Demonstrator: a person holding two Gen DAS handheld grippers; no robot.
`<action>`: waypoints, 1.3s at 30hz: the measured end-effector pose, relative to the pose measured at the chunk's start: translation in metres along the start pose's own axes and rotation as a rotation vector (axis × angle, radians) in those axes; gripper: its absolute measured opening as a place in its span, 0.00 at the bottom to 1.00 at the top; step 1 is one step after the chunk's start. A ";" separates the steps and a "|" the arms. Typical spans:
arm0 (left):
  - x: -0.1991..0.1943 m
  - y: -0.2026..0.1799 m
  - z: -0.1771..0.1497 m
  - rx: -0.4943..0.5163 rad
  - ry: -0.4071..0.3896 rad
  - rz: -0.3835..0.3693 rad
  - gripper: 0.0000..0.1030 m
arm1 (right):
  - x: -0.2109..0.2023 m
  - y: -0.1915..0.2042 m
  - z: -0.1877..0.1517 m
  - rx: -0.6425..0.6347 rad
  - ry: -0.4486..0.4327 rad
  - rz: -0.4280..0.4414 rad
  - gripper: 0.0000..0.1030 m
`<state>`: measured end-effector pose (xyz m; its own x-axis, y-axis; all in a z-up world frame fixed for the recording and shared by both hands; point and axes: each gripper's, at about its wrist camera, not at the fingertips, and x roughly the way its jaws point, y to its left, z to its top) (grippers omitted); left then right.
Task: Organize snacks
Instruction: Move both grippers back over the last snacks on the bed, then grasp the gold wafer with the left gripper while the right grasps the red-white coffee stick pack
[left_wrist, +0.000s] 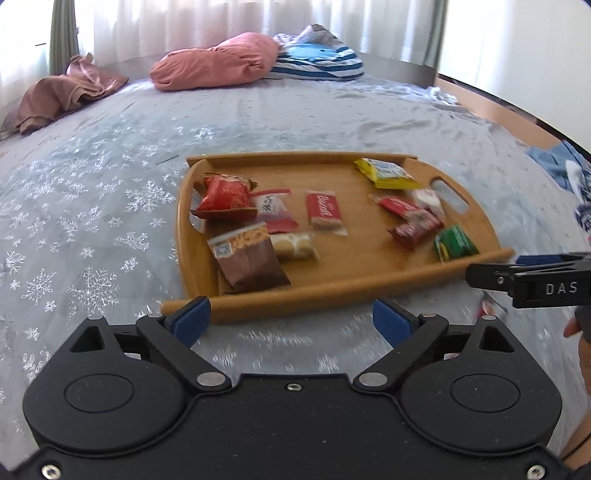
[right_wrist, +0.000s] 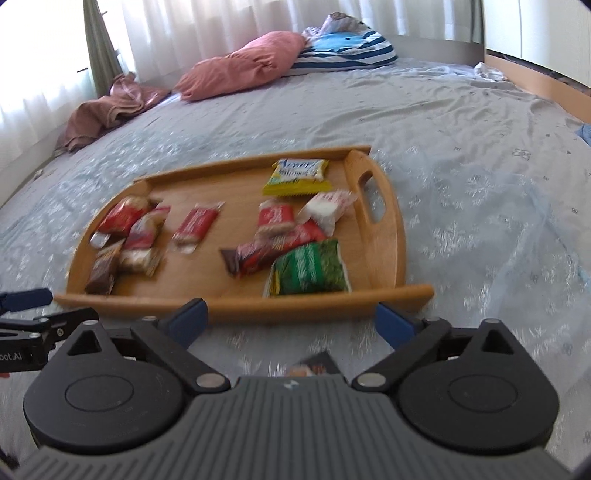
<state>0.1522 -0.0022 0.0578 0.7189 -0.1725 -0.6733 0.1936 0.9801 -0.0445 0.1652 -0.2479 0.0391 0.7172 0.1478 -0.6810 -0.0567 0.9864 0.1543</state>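
A wooden tray (left_wrist: 354, 288) (right_wrist: 236, 306) lies on the bed and holds several snack packets. Among them are a brown packet (left_wrist: 251, 258), a red Biscoff packet (left_wrist: 324, 212), a yellow packet (left_wrist: 386, 172) (right_wrist: 297, 176) and a green packet (left_wrist: 455, 243) (right_wrist: 310, 269). My left gripper (left_wrist: 291, 319) is open and empty, just short of the tray's near rim. My right gripper (right_wrist: 291, 319) is open and empty, also at the near rim; it shows side-on in the left wrist view (left_wrist: 532, 282). A small dark packet (right_wrist: 314, 365) lies on the bed under the right gripper.
The grey snowflake bedspread (left_wrist: 92, 221) surrounds the tray. A pink pillow (left_wrist: 218, 61), a striped blue pillow (left_wrist: 317, 61) and a brown cloth (left_wrist: 62, 96) lie at the far end. Blue clothing (left_wrist: 561, 166) is at the right edge. A wooden bed frame (right_wrist: 554, 85) runs along the right.
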 end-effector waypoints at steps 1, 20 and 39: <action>-0.005 -0.002 -0.003 0.010 -0.005 -0.005 0.92 | -0.003 0.000 -0.003 -0.009 0.001 0.001 1.00; -0.045 -0.052 -0.045 0.129 0.090 -0.213 0.95 | -0.030 -0.024 -0.027 0.028 0.022 -0.004 1.00; -0.014 -0.087 -0.063 0.164 0.109 -0.213 0.52 | -0.018 -0.025 -0.034 0.069 0.094 0.030 1.00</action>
<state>0.0833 -0.0789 0.0243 0.5760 -0.3528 -0.7374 0.4447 0.8921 -0.0794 0.1304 -0.2727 0.0228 0.6472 0.1861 -0.7393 -0.0268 0.9747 0.2219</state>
